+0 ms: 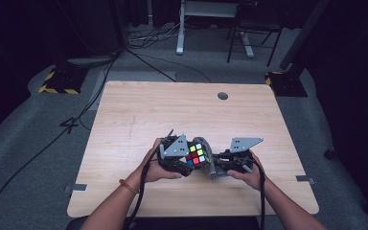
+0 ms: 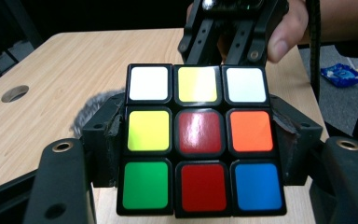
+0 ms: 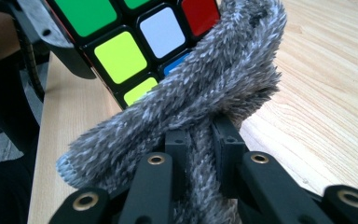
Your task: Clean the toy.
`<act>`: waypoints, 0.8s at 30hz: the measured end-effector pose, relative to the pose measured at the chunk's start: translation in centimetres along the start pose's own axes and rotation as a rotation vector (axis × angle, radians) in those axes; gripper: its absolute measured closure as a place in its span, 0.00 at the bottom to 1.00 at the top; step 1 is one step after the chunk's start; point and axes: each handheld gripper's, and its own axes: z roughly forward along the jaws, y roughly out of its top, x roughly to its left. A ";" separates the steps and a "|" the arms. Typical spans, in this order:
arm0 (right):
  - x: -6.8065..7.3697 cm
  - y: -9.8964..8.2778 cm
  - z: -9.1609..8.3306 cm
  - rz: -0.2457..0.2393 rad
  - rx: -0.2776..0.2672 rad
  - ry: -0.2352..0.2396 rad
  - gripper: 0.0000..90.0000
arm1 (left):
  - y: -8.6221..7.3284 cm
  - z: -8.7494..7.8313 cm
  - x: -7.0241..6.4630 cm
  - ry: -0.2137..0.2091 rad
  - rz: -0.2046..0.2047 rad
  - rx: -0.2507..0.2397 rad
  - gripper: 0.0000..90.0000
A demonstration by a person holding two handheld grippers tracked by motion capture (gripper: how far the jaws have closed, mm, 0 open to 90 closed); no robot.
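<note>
- Low over the table, left gripper clamping the cube by its sides.
- Right gripper, pinching the grey fuzzy cloth, pressing it against the cube's far side.

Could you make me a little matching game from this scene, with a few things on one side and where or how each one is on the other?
Things:
1. Rubik's cube
2. grey fuzzy cloth
3. round hole
4. left hand-held gripper

Places or states:
A. in the wooden table top, near the far edge
B. pinched between the jaws of the right hand-held gripper
C. shut on the cube's sides
D. red centre square, held above the table

Pairs: 1-D, 2-B, 3-A, 4-C
</note>
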 end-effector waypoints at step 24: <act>0.6 0.9 -1.3 -0.029 -0.077 -0.032 0.89 | -0.7 1.5 -0.4 0.059 0.047 0.155 0.37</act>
